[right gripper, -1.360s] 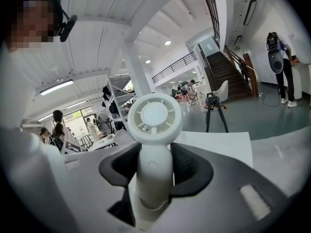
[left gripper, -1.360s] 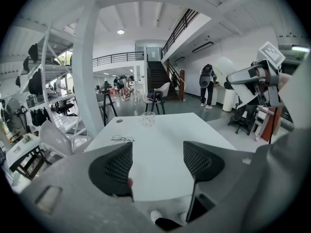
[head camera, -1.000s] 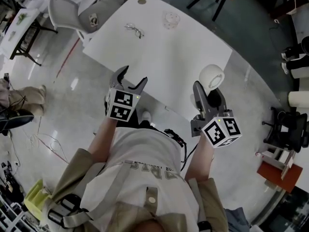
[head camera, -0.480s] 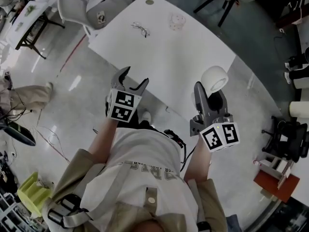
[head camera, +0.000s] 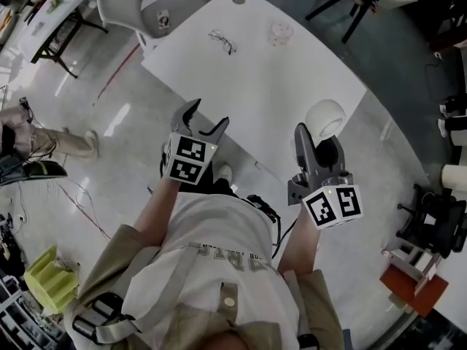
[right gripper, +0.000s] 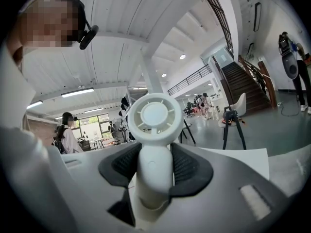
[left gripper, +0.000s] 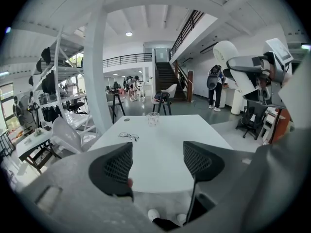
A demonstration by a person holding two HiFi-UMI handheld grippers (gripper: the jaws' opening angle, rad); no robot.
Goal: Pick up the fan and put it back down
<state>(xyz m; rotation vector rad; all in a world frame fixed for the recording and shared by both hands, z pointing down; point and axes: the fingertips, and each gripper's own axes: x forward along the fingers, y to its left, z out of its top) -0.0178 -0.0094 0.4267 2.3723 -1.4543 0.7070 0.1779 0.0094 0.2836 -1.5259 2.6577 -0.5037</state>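
Note:
A small white hand fan (head camera: 323,119) with a round head and a thick handle (right gripper: 154,171) is held in the air over the near right edge of the white table (head camera: 270,86). My right gripper (head camera: 315,150) is shut on the handle, its black pads (right gripper: 190,169) pressed on both sides, and the fan head (right gripper: 154,115) stands above the jaws. My left gripper (head camera: 203,119) hovers over the table's near edge, open, with nothing between its pads (left gripper: 115,168). The fan (left gripper: 228,57) also shows at the upper right of the left gripper view.
A pair of glasses (head camera: 223,40) and a clear glass (head camera: 279,32) lie at the far end of the table. A white chair (head camera: 135,9) stands at its far left. A black chair (head camera: 430,217) and a red box (head camera: 412,283) are on the floor at the right. People stand in the background.
The head view has shifted, so the table and floor sit slightly lower and to the right in the picture. Both grippers keep their places, and the fan stays in the right gripper.

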